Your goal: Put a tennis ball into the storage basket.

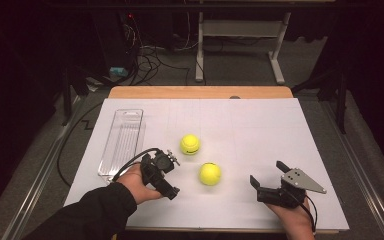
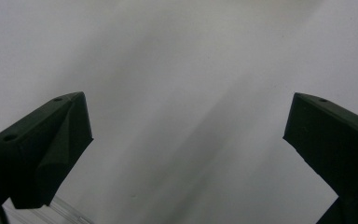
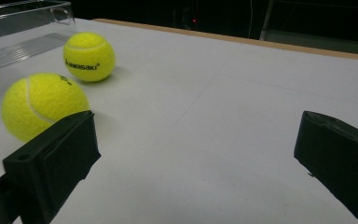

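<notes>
Two yellow tennis balls lie on the white table sheet (image 1: pixel 260 125): one farther off (image 1: pixel 190 144), one nearer (image 1: pixel 210 173). My left gripper (image 1: pixel 172 175) is held just left of the nearer ball, open, jaws spread over bare sheet (image 2: pixel 189 116) with nothing between them. Over at the front right, my right gripper (image 1: pixel 268 174) also stands open and empty. Its view (image 3: pixel 198 130) shows the nearer ball (image 3: pixel 44 105) just behind its left jaw. The ball printed "Kawasaki" (image 3: pixel 89 56) lies beyond that.
A clear plastic tray (image 1: pixel 122 140) lies lengthwise at the sheet's left side, empty; its rim (image 3: pixel 23 18) also appears past the balls, and its edge (image 2: pixel 70 212) under the left jaw. The wooden table edge (image 1: pixel 200 92) runs along the back. Cables and a desk frame lie on the floor beyond.
</notes>
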Demonstrator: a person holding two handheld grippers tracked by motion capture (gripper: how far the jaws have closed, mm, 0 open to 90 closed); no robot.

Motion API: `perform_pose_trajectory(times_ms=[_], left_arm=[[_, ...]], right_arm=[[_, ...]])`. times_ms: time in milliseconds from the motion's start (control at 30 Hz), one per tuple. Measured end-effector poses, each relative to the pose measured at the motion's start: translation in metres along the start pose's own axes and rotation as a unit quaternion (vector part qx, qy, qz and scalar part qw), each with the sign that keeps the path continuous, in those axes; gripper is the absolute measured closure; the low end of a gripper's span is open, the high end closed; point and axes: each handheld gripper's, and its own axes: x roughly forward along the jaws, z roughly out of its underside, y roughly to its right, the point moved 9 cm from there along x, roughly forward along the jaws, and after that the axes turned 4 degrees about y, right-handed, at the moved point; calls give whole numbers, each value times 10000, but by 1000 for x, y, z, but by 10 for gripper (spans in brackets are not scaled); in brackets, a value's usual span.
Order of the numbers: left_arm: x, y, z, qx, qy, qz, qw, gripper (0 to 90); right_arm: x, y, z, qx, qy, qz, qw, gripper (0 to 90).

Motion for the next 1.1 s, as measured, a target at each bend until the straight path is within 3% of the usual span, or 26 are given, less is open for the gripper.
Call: perform_pose_trajectory(times_ms=[200, 400, 567, 633, 800, 867, 900, 1100], left_arm=[[-4, -3, -10, -60, -50, 30, 10000, 16], [-9, -13, -29, -355, 331, 30, 9988, 16], [-7, -21, -40, -509, 451, -9, 9977, 18], [-5, -25, -46, -600, 551, -64, 9967, 18], [1, -37, -64, -955, 897, -268, 9910, 26], [2, -39, -66, -991, 940, -294, 9902, 31], [5, -42, -72, -1063, 1015, -357, 9885, 33], [20, -48, -86, -1167, 1102, -454, 9860, 39]], right_arm=[[-2, 3, -1, 41, 37, 25, 10000, 0], [-2, 3, -1, 35, 39, 32, 10000, 0], [-3, 4, -1, 44, 40, 39, 10000, 0], [-2, 4, -1, 43, 39, 42, 10000, 0], [-3, 6, -2, 55, 62, 59, 9999, 0], [-4, 7, -2, 82, 67, 74, 9999, 0], [-4, 8, -2, 73, 72, 81, 9999, 0], [-4, 7, -2, 74, 64, 73, 9999, 0]])
